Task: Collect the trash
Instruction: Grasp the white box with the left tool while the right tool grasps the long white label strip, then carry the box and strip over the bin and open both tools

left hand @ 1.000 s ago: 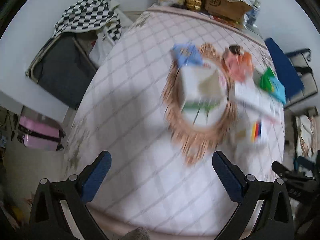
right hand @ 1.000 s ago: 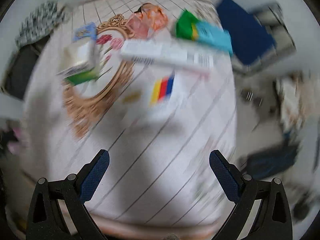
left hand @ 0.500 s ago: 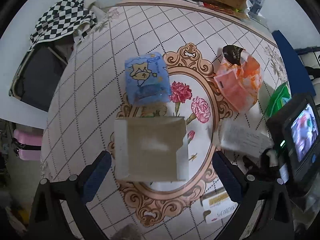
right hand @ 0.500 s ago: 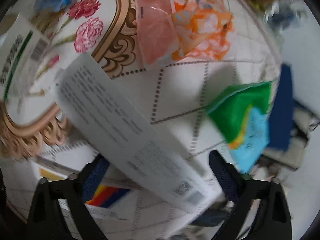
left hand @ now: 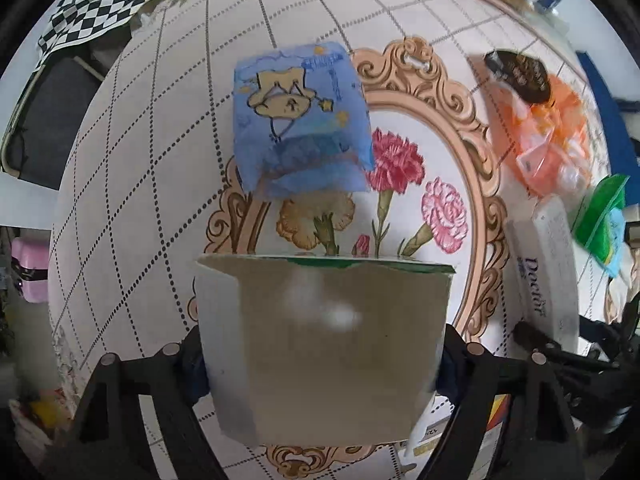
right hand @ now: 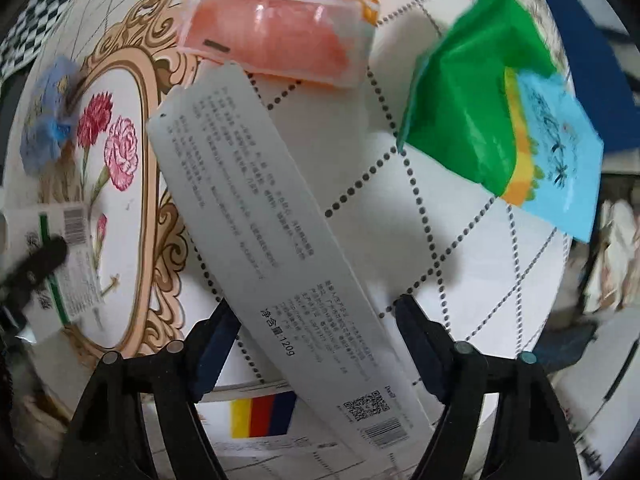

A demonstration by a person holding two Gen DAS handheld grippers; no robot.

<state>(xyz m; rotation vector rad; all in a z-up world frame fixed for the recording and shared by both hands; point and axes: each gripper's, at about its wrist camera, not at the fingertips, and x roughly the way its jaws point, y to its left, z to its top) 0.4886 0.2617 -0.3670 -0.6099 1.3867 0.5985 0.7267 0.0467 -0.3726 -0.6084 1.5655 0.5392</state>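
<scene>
In the left wrist view my left gripper (left hand: 322, 354) has its pads against both sides of a grey-brown cardboard box (left hand: 324, 344) standing on the flowered tablecloth (left hand: 160, 184). A blue cartoon wrapper (left hand: 300, 120) lies just beyond it. In the right wrist view my right gripper (right hand: 316, 344) straddles a long white toothpaste box (right hand: 264, 232) that runs diagonally between the fingers; the right finger (right hand: 420, 344) stands apart from it. The long box also shows in the left wrist view (left hand: 552, 264).
An orange-pink plastic packet (right hand: 276, 28) and a green-and-blue wrapper (right hand: 500, 116) lie beyond the long box. A white carton with a yellow, red and blue stripe (right hand: 260, 416) lies under the right gripper. A checkered cloth (left hand: 100, 0) hangs left of the table.
Both grippers have dropped to the table from well above. The left one has come around the cardboard box and narrowed onto it. The right one has come over the long white box and narrowed.
</scene>
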